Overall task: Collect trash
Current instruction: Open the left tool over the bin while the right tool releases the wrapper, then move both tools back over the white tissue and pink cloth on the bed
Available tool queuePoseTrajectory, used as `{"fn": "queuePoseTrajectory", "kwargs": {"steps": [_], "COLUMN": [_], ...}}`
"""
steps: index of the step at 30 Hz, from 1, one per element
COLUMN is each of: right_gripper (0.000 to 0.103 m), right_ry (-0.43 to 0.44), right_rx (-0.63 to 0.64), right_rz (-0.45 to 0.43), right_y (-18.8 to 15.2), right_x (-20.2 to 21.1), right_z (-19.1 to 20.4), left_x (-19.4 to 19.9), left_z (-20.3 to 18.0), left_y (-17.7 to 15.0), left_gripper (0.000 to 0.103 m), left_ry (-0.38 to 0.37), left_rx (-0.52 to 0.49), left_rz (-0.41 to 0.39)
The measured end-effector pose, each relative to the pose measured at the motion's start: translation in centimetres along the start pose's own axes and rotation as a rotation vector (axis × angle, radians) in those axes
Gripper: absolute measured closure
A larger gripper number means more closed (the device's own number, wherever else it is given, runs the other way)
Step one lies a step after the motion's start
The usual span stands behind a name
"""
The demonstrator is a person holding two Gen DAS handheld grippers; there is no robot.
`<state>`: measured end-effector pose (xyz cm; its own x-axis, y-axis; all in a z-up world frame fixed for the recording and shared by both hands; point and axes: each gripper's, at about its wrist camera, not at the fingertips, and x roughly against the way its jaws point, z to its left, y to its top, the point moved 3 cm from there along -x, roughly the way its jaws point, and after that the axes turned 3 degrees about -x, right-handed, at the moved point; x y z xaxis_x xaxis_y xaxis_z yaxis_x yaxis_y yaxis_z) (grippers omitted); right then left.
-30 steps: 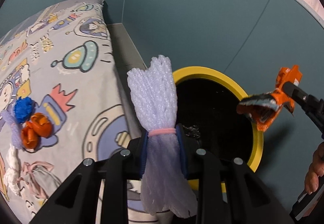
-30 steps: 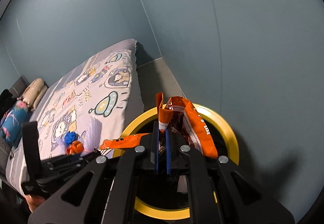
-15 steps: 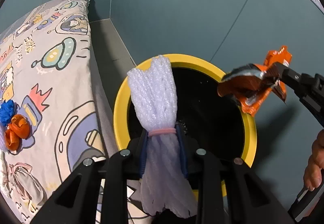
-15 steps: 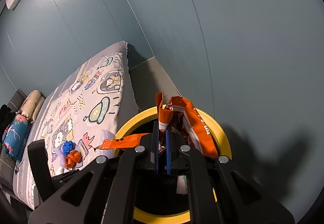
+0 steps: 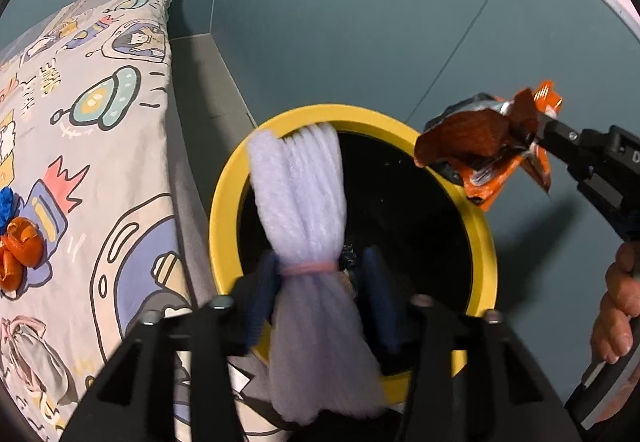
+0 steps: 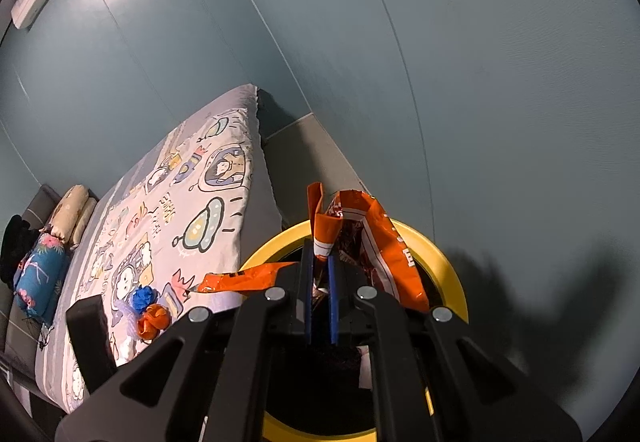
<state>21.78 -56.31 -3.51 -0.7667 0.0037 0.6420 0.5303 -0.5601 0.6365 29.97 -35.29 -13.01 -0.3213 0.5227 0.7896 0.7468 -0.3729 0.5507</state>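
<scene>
Left wrist view: hovering over the mouth of the yellow-rimmed bin (image 5: 224, 218), mid drop-off. Left gripper (image 5: 320, 294) standing with jaws parted, a clear gap showing between the right pad and the white foam net (image 5: 304, 194); possibly brushing the left pad, though blur is making that hard to tell. Net standing upright between the jaws, long axis running away from the camera, the flared top pointing toward the far rim, the pink band at the waist. Across the bin, right gripper (image 5: 560, 134) holding the orange snack wrapper (image 5: 472, 134) above the right side of the rim, the crumpled open end pointing inward over the black opening. More litter, including orange peel (image 5: 20, 246), lying on the bed (image 5: 120, 122) beside the bin.

Right wrist view: jaws nearly closed, blue pads (image 6: 307, 294) pinching a fold of the wrapper, the bag rising upright past the fingertips, directly over the bin.

Judging the step: dropping both pieces into the bin. Next calling for letting the net fall clear, spreading the right jaws, then heading back to the bed.
</scene>
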Motion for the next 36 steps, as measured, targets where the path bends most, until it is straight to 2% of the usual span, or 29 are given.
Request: {"fn": "queuePoseTrajectory", "kwargs": {"steps": [2,6,15,17,19,27,36], "right_gripper": [0.095,0.073,0.071,0.069,0.063,0.058,0.055], "right_ry": [-0.011,-0.017,-0.006,0.003,0.019,0.095,0.202], "right_rx": [-0.009,-0.032,-0.027,-0.017,-0.007,0.079,0.187], "right_rz": [0.003,0.005,0.011,0.011,0.009,0.023,0.084], "right_y": [0.0,0.1,0.0,0.0,-0.2,-1.5,-4.1], "right_x": [-0.1,-0.1,0.4,0.7,1.0,1.0,-0.3], "right_z": [-0.1,-0.1,1.3,1.9,2.5,7.1,14.2], "left_x": [0.3,0.6,3.4,4.3,5.1,8.8,14.1], "left_z": [0.1,0.6,3.2,4.2,5.4,11.1,20.3], "left_y": [-0.3,-0.8,-0.9,-0.9,-0.8,-2.0,-4.1], "left_gripper": [0.044,0.04,0.038,0.037,0.035,0.03,0.028], "left_ry": [-0.012,-0.021,0.001,0.019,0.041,0.148,0.337], "left_rx": [0.011,0.026,0.067,0.077,0.087,0.138,0.207], "left_rz": [-0.008,-0.006,-0.046,-0.058,-0.07,-0.11,-0.143]}}
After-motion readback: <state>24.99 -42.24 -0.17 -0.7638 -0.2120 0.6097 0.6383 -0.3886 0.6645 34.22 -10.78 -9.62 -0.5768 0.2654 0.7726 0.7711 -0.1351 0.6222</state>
